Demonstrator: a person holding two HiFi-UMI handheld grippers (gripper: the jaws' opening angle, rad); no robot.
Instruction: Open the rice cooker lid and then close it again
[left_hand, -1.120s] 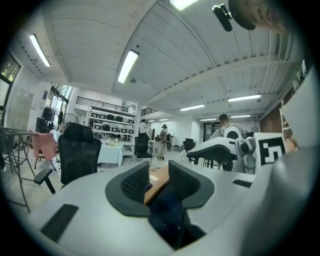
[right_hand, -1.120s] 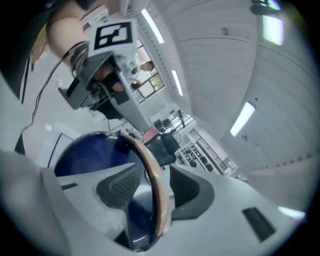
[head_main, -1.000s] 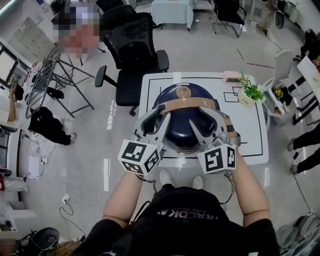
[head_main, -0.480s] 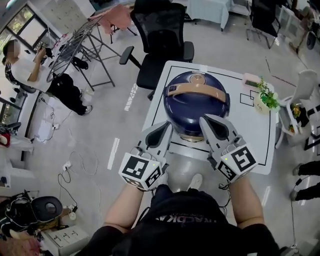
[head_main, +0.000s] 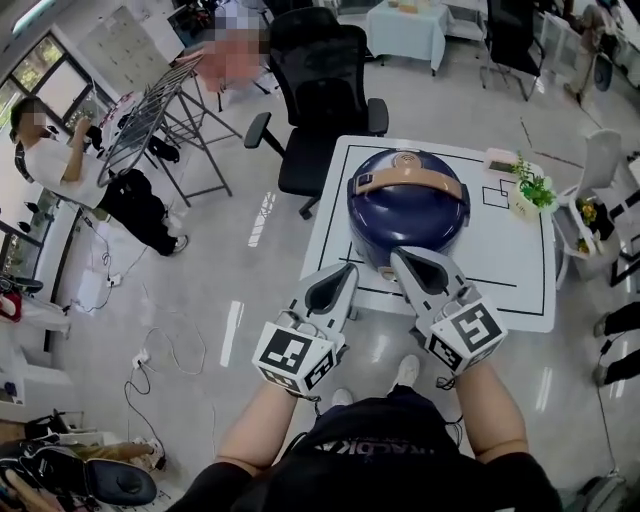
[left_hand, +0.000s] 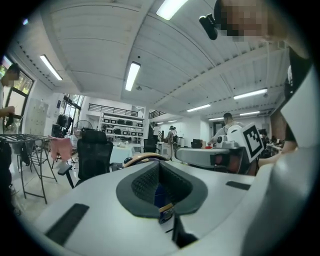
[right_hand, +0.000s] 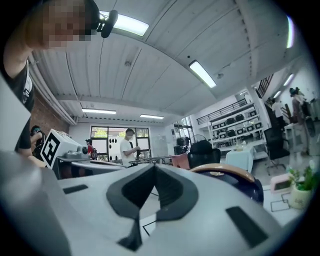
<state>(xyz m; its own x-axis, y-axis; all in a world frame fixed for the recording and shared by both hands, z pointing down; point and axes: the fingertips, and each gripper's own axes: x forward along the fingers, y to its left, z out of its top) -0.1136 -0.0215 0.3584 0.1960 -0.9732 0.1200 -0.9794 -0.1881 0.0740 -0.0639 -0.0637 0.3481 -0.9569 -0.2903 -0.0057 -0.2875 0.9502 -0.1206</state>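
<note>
Left gripper (head_main: 349, 270): jaws fully closed, tip to tip, nothing between them. In the left gripper view only the cooker's blue wall and a gold strip show through the hollow behind the tips, so it points straight at the cooker but holds none of it.

Right gripper (head_main: 398, 256): jaws likewise closed and empty. In the right gripper view bare table shows past the tips and the cooker sits ahead and off to their right. The head view puts these tips very near the cooker's front foot; I cannot tell whether they touch.

Cooker (head_main: 405, 215): just ahead of both pairs of tips, on the table (head_main: 500, 272), lid down, tan handle (head_main: 410, 183) lying flat across the top.

Judgement: no grip on anything, lid shut. Either the open-close cycle is complete or it has not begun; these frames do not decide.

To do the step well: keep both tips off the front latch and handle, so the cooker is not nudged. If the lid is to go up, part the jaws before reaching.

Beyond the cooker: plant (head_main: 531, 190), then chair (head_main: 318, 95).
</note>
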